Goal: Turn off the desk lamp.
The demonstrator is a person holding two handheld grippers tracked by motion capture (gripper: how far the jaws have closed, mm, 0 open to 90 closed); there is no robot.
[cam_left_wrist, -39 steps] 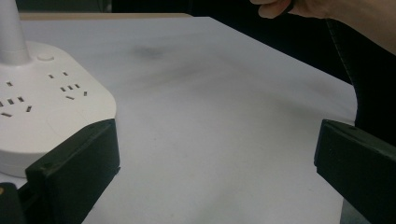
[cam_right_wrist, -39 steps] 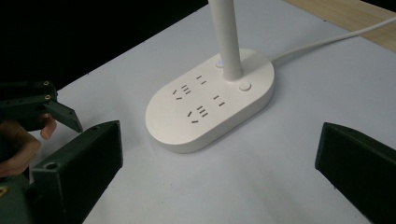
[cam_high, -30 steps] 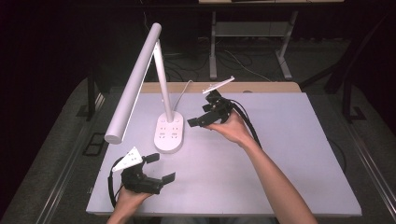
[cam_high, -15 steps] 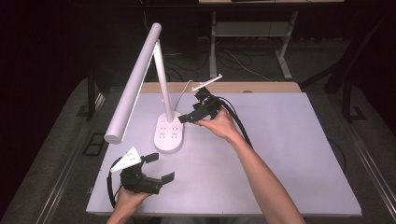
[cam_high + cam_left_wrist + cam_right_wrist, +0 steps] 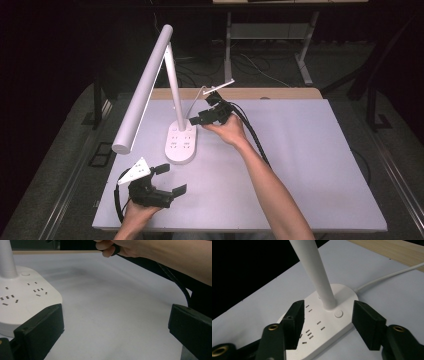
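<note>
A white desk lamp stands on the table, its base (image 5: pixel 181 143) a power strip with sockets. From the base rises a slanted pole (image 5: pixel 173 82) carrying a long tube head (image 5: pixel 141 92). My right gripper (image 5: pixel 202 112) is open at the base's far right end. In the right gripper view its jaws straddle the base (image 5: pixel 322 325), with the pole (image 5: pixel 317 272) and a round button (image 5: pixel 338 313) between them, touching nothing. My left gripper (image 5: pixel 172 179) rests open near the front left edge. In the left gripper view the base (image 5: pixel 25 297) sits beside the left jaw.
A white cord (image 5: pixel 196 100) runs from the base toward the table's back edge, and appears as the cord (image 5: pixel 387 275) in the right gripper view. The pale table (image 5: pixel 310 165) has free room on its right half. The right forearm (image 5: pixel 270 185) crosses the middle.
My right gripper has moved left and down to the lamp base. The left gripper and the lamp have stayed put.
</note>
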